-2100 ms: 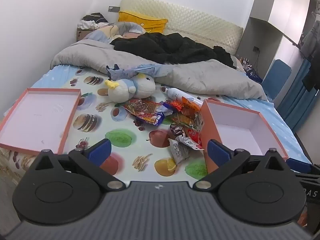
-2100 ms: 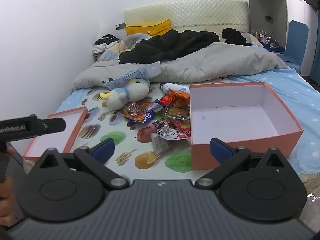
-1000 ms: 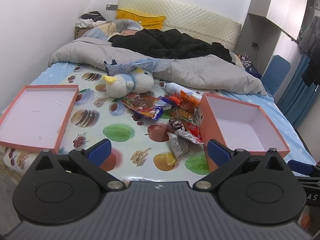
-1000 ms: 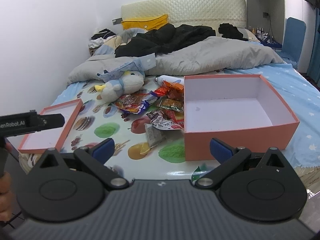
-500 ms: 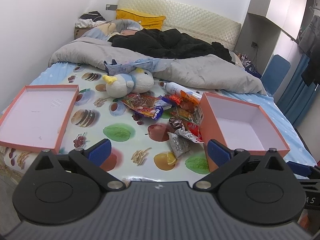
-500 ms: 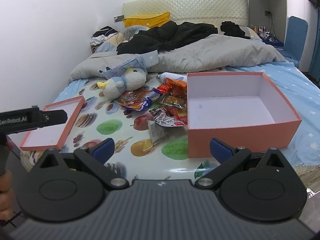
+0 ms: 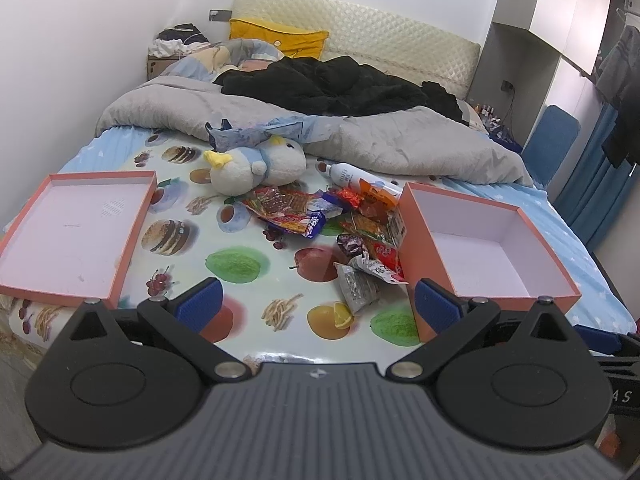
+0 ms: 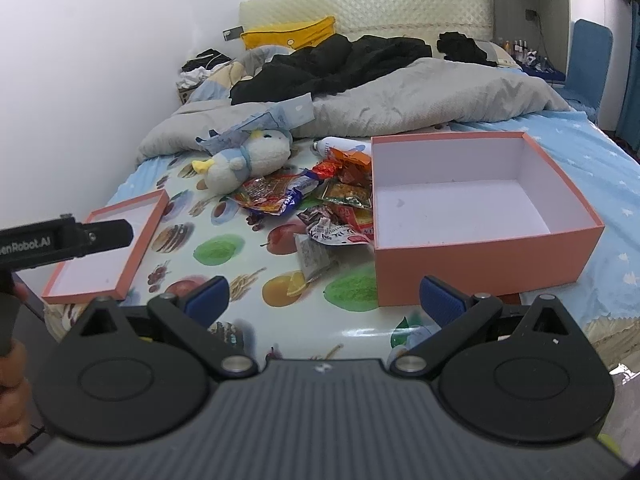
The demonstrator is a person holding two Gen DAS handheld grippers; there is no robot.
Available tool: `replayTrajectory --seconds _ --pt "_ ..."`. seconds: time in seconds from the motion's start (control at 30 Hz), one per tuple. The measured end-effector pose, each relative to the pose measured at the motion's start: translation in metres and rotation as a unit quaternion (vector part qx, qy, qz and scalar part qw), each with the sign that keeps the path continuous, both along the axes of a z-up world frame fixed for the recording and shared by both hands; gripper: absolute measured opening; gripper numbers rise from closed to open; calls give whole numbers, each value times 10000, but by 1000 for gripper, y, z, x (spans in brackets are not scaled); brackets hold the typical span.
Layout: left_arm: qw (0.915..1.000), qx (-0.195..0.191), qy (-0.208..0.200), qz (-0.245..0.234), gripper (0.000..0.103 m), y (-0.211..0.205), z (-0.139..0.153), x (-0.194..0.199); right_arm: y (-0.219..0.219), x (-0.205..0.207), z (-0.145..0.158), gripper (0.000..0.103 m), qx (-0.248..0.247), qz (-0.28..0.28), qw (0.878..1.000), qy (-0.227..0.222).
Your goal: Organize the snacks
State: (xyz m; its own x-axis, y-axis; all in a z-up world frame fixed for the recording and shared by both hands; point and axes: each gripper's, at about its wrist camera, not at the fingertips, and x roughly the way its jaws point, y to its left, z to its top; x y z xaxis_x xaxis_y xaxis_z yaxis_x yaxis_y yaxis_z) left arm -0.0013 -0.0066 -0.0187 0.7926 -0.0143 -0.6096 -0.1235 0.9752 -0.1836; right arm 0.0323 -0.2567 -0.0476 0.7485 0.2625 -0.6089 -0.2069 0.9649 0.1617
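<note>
A pile of snack packets [image 7: 352, 232] lies on the fruit-print sheet, also in the right wrist view [image 8: 328, 208]. An empty salmon box [image 7: 486, 248] stands to its right [image 8: 472, 208]. Its shallow lid [image 7: 76, 232] lies at the left [image 8: 108, 248]. A silver packet [image 7: 356, 286] lies nearest the front [image 8: 312, 256]. My left gripper [image 7: 316, 304] is open and empty, held back over the bed's front edge. My right gripper [image 8: 324, 300] is open and empty, in front of the box.
A plush duck [image 7: 256, 166] and a white bottle [image 7: 352, 174] lie behind the snacks. A grey duvet [image 7: 400, 140] with black clothes [image 7: 332, 88] covers the far half of the bed. A blue chair [image 7: 548, 136] stands at the right.
Both grippers have drifted slightly closer to the bed and then held roughly steady. Both stay open. Nothing on the bed has moved.
</note>
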Motion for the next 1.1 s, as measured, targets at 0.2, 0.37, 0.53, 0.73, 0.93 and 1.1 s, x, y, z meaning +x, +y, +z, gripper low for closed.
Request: replayTrajectory --seconds 0.2,0.37,0.53,0.73,0.93,1.1 --pt "10000 41 42 -20 103 -2 -2 4 -5 1 -2 103 88 -25 10000 6" --pt "9999 64 23 -75 103 -5 -5 4 -5 0 -2 103 163 20 9999 -29" --pt "9999 32 108 -31 103 -4 -8 8 -8 2 -5 102 241 68 9997 -13" --pt "9999 41 106 -115 103 -4 -10 9 -9 1 -5 99 279 87 9996 -52" --pt "9999 6 128 -95 103 -2 -14 11 -6 -1 -6 99 260 114 9995 -108" --pt "9997 -7 203 -104 103 -2 -19 11 -6 -2 -6 99 244 110 9996 -119"
